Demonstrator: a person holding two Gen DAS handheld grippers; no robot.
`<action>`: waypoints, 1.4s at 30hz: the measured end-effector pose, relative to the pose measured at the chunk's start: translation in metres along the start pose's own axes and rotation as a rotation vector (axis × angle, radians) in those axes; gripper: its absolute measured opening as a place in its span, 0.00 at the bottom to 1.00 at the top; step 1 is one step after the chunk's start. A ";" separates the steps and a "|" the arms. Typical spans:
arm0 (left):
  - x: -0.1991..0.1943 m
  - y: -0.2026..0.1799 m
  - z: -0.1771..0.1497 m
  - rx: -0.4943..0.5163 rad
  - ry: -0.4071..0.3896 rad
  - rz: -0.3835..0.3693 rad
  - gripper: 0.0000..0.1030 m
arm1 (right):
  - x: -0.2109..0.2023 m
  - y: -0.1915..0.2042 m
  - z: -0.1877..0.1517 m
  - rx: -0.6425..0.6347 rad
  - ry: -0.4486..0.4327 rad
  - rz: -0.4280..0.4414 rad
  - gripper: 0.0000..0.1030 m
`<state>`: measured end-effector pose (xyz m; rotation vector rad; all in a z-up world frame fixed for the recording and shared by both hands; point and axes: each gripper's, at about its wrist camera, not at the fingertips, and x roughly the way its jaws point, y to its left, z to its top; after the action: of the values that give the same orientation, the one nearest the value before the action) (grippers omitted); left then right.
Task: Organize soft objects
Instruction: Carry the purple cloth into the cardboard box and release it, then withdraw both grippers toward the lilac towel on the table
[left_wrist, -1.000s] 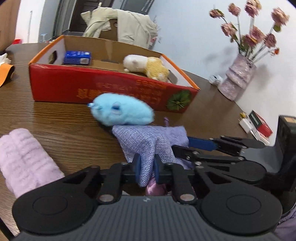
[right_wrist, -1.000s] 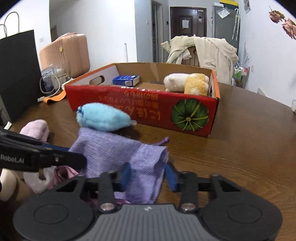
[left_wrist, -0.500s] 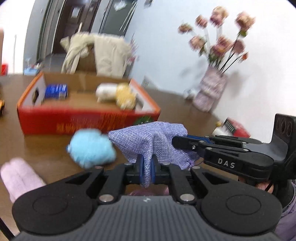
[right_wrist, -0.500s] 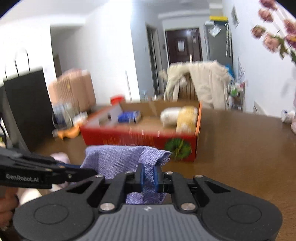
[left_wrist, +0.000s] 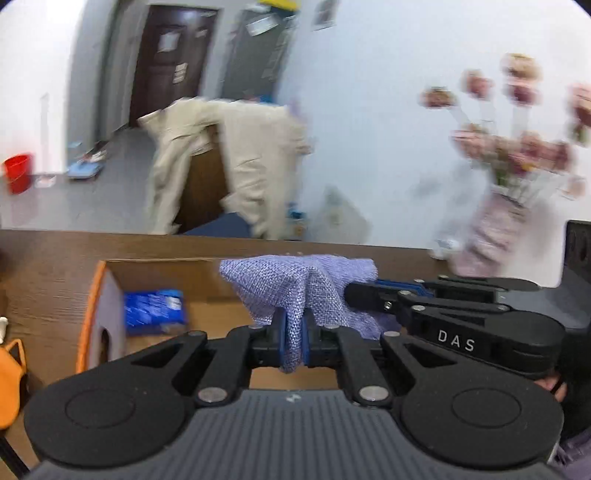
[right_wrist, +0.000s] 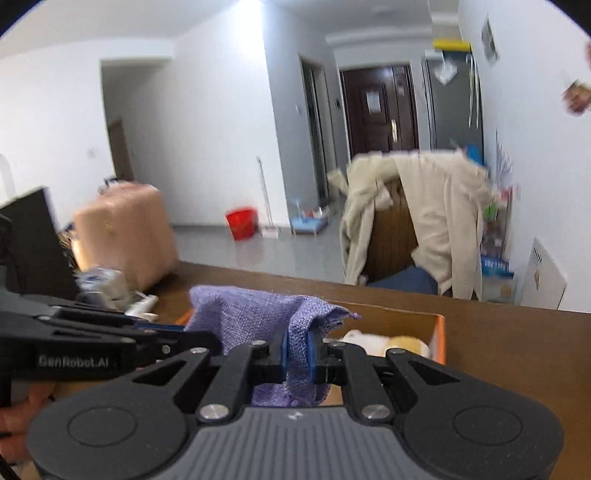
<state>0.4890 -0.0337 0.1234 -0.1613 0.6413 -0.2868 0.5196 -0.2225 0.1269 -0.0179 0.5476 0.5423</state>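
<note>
Left tool: the left tool (left_wrist: 293, 341) is pressed together and pinches a fold of the purple cloth (left_wrist: 295, 284) between its blue pads, at the lower middle of the left wrist view.
Right tool: the right tool (right_wrist: 297, 356) is also pressed together on the same cloth; in the left wrist view it enters from the right side of the frame.
Place of the cloth: it hangs between the two tools, lifted off the surface (left_wrist: 44, 266), in front of and above the open cardboard box (left_wrist: 92, 295).
Only in the left wrist view: a blue packet (left_wrist: 153, 310) in the left part of the box, and a vase with pink flowers (left_wrist: 495, 236) at the right, very blurred.
Only in the right wrist view: a white and yellow plush toy (right_wrist: 384, 343) in the right end of the box, a pink suitcase (right_wrist: 125, 236) at the left, a red bucket (right_wrist: 242, 223) on the floor.
Hidden or unclear: the cloth and the tools cover the middle of the box; both views are blurred.
Look of the cloth: coarse woven, lilac purple, bunched, with a frayed corner (right_wrist: 351, 314).
</note>
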 end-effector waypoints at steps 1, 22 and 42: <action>0.017 0.010 0.005 0.012 0.021 0.007 0.09 | 0.023 -0.004 0.007 0.012 0.029 -0.002 0.10; 0.038 0.051 0.020 0.047 0.087 0.151 0.62 | 0.101 -0.011 0.024 0.057 0.158 -0.081 0.22; -0.247 -0.013 -0.131 0.220 -0.264 0.271 0.91 | -0.179 0.084 -0.055 -0.166 -0.112 0.017 0.68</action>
<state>0.2174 0.0236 0.1623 0.0987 0.3598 -0.0701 0.3224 -0.2463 0.1798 -0.1399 0.3930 0.6003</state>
